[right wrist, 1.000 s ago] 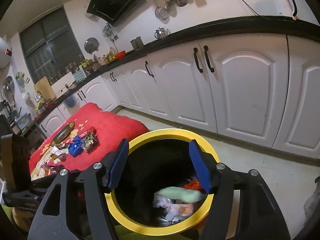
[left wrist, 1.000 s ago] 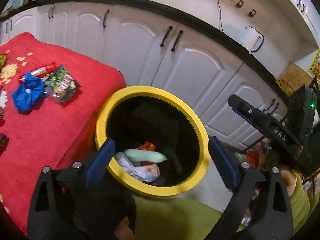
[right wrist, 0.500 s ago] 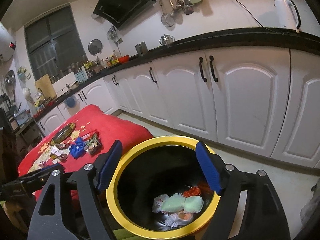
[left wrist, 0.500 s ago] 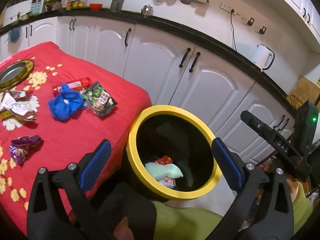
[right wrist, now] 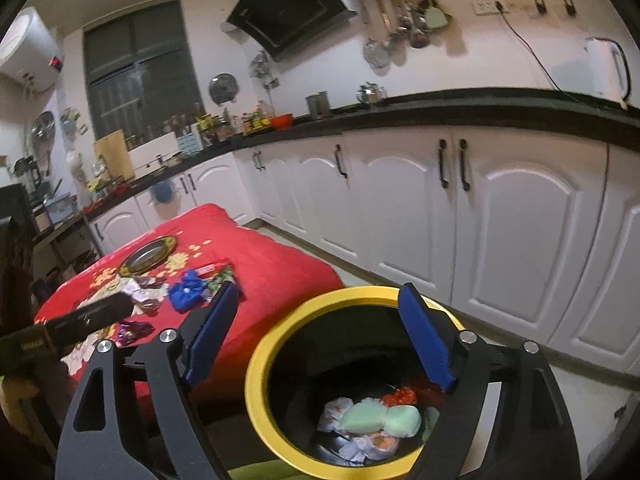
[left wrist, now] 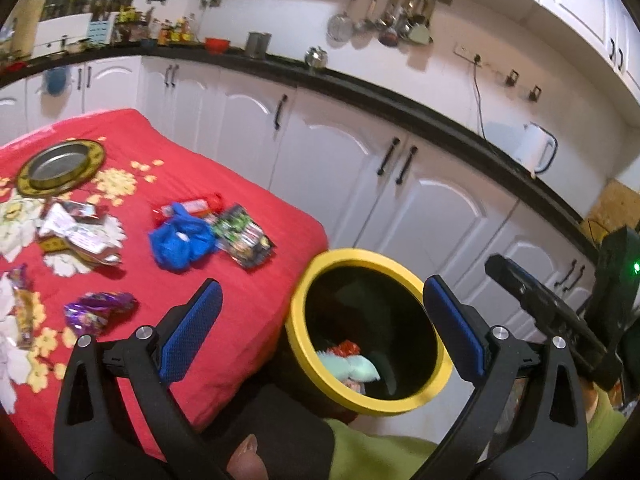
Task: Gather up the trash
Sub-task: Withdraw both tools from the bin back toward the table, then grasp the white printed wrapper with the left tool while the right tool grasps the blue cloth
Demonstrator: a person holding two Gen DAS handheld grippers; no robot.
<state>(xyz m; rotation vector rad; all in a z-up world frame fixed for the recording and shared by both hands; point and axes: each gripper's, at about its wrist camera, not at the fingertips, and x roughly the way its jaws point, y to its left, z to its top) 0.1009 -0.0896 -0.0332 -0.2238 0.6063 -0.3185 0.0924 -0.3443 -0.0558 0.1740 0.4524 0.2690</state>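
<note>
Bin (left wrist: 366,400) now lower-right, more red table (left wrist: 248,240) than before

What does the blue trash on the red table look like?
Find the red tablecloth beside the yellow-rimmed bin. Near its bin-side edge lies a crumpled blue wrapper, between a red packet and a dark green packet. It alone is solid blue.

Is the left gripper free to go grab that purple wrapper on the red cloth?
Probably yes. The left gripper is open and empty, and the purple wrapper lies alone on the red cloth, just left of its fingers, with nothing between them.
</note>
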